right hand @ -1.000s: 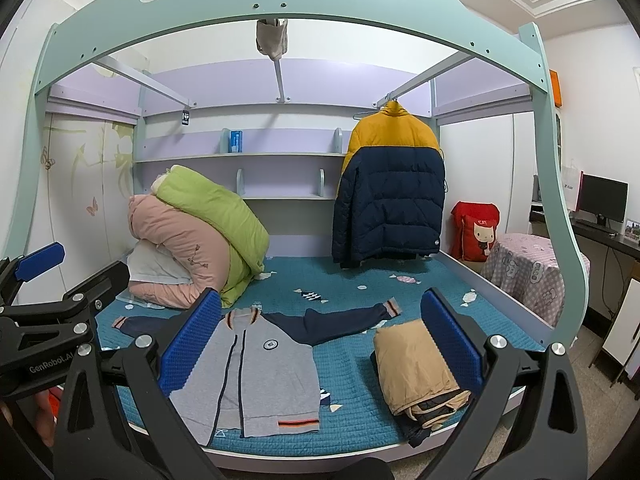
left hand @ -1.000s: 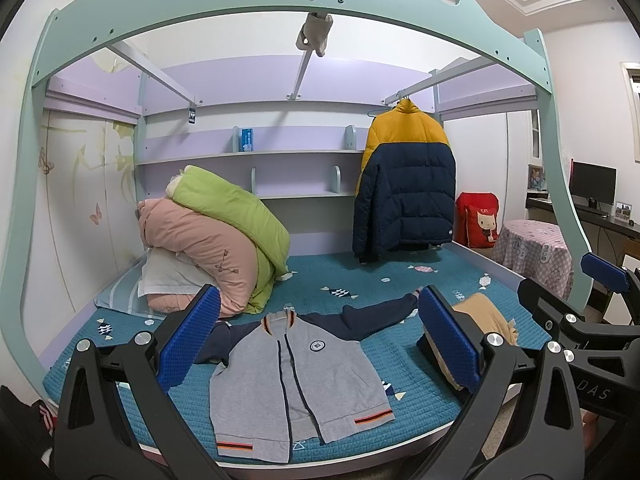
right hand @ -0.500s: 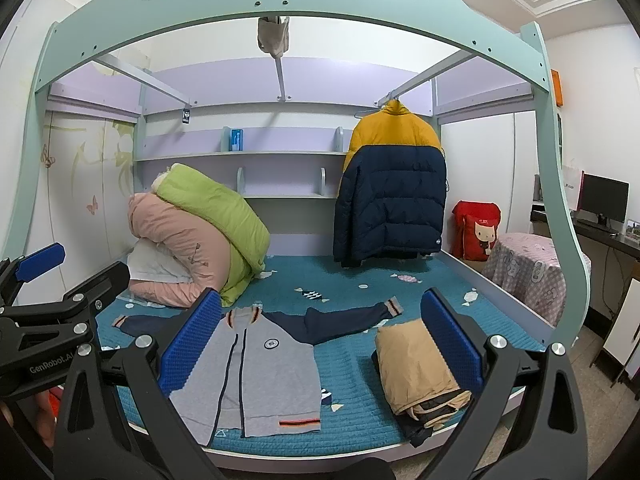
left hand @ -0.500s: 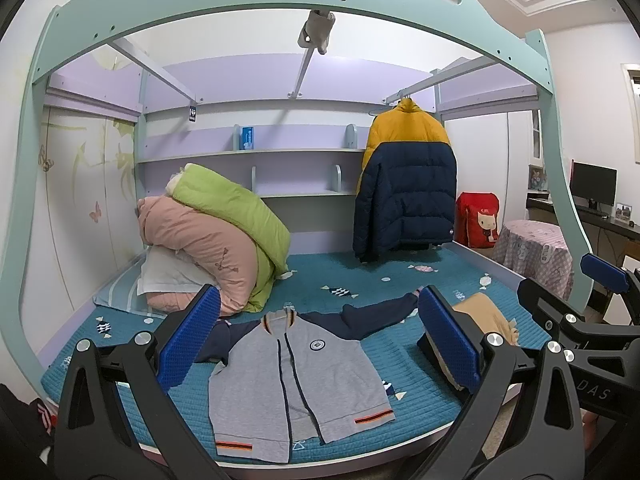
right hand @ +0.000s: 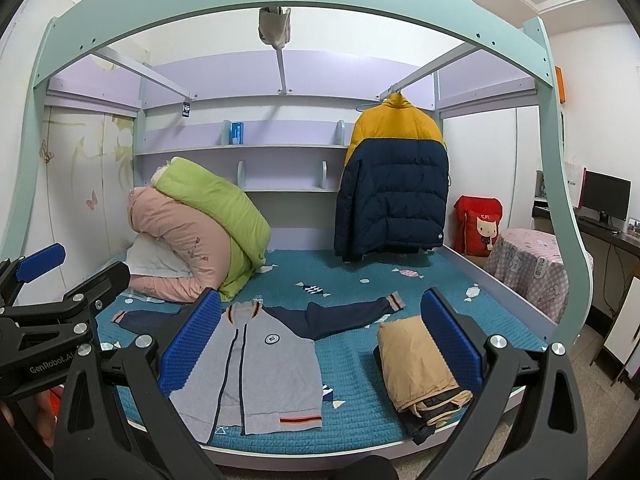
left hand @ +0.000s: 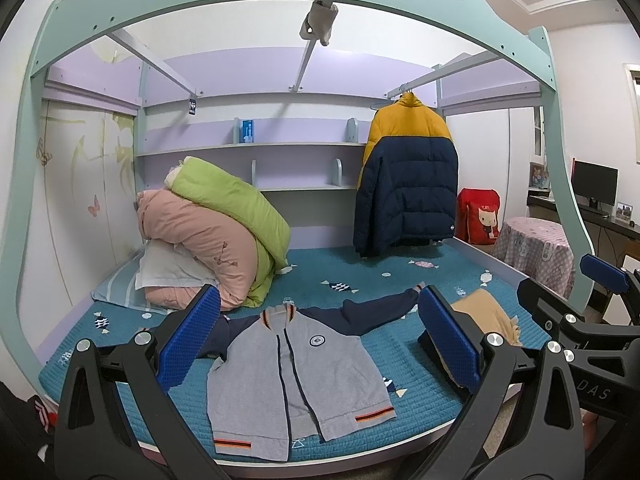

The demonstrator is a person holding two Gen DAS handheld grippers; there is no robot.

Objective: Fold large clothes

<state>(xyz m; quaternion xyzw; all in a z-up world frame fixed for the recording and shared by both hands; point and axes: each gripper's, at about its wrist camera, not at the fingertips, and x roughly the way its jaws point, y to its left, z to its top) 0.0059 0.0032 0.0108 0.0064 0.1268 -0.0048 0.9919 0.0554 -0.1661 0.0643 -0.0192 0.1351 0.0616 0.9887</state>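
Note:
A grey jacket with navy sleeves (left hand: 292,376) lies spread flat, front up, on the teal bed cover (left hand: 360,280), near the front edge; it also shows in the right wrist view (right hand: 256,364). My left gripper (left hand: 316,344) is open and empty, held above the bed's front edge before the jacket. My right gripper (right hand: 320,344) is open and empty, to the right of the left one. Each gripper shows in the other's view: the right one (left hand: 600,312), the left one (right hand: 44,308).
A folded tan garment (right hand: 416,364) on a dark one lies at the bed's front right. Rolled pink and green quilts (left hand: 216,232) are piled at the back left. A yellow and navy puffer coat (left hand: 406,184) hangs at the back right. The mint bed frame (left hand: 256,4) arches overhead.
Both grippers have shifted slightly forward toward the bed. The clothes have not moved.

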